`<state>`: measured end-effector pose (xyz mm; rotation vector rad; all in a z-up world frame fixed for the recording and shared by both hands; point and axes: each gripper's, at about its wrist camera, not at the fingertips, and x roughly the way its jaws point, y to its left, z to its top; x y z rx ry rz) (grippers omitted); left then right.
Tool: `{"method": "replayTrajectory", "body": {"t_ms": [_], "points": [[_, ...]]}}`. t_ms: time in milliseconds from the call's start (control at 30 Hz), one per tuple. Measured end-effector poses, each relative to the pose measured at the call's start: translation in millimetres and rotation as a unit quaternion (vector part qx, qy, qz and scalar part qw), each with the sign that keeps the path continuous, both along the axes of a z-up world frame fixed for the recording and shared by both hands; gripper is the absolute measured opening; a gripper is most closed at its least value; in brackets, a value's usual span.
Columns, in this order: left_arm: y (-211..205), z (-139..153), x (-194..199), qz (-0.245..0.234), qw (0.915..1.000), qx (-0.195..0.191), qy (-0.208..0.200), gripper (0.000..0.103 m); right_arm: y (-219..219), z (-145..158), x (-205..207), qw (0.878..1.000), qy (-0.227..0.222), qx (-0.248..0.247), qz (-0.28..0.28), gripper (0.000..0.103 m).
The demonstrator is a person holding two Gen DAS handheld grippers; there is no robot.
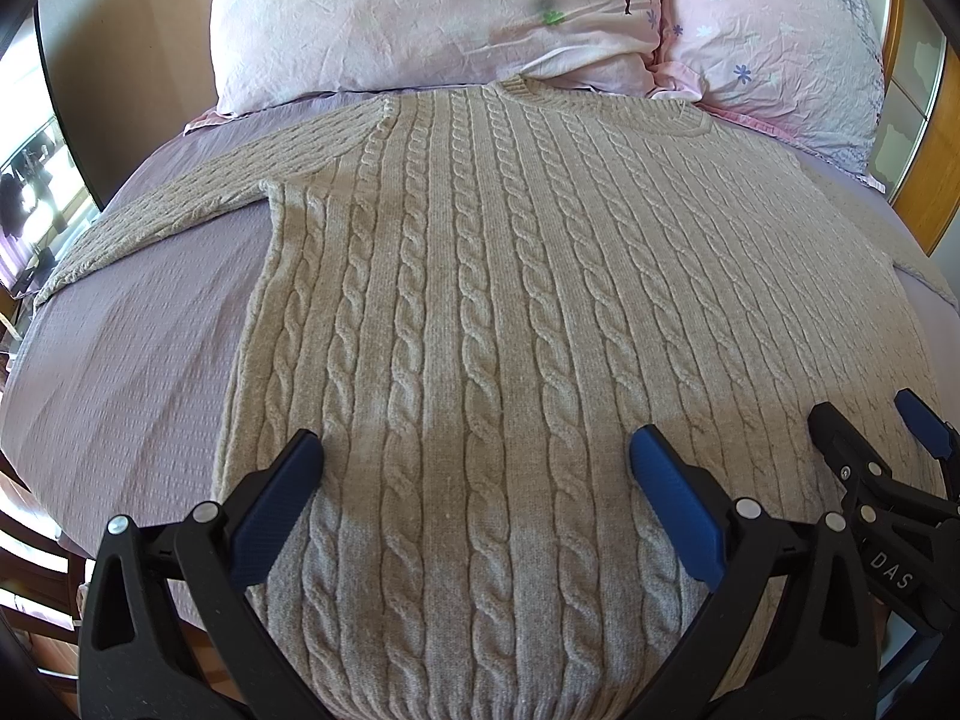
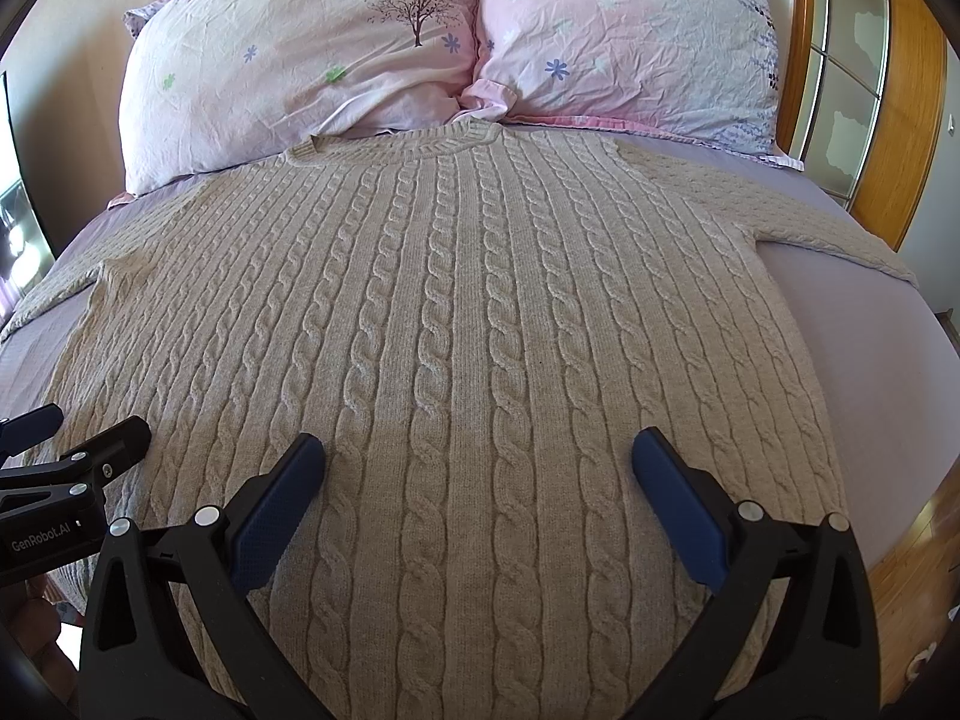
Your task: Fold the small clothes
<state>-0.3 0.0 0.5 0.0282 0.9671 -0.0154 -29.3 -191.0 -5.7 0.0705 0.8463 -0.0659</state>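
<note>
A beige cable-knit sweater lies flat on the bed with its collar toward the pillows and both sleeves spread out; it also shows in the right wrist view. My left gripper is open and empty, hovering over the sweater's lower left part near the hem. My right gripper is open and empty over the lower right part. The right gripper also shows at the right edge of the left wrist view, and the left gripper at the left edge of the right wrist view.
The bed has a lilac sheet, also seen in the right wrist view. Two pink flowered pillows lie behind the collar. A wooden frame stands at the right. Wooden floor shows beyond the bed edge.
</note>
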Motion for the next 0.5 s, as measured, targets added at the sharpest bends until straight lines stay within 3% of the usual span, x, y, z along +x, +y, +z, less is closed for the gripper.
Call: {"method": "replayTrajectory", "body": {"t_ms": [500], "points": [[0.0,0.0,0.0,0.000,1.0000,0.000,-0.001,0.101,1.0,-0.6,-1.9,1.000,0.000,0.000,0.000,0.102]]}}
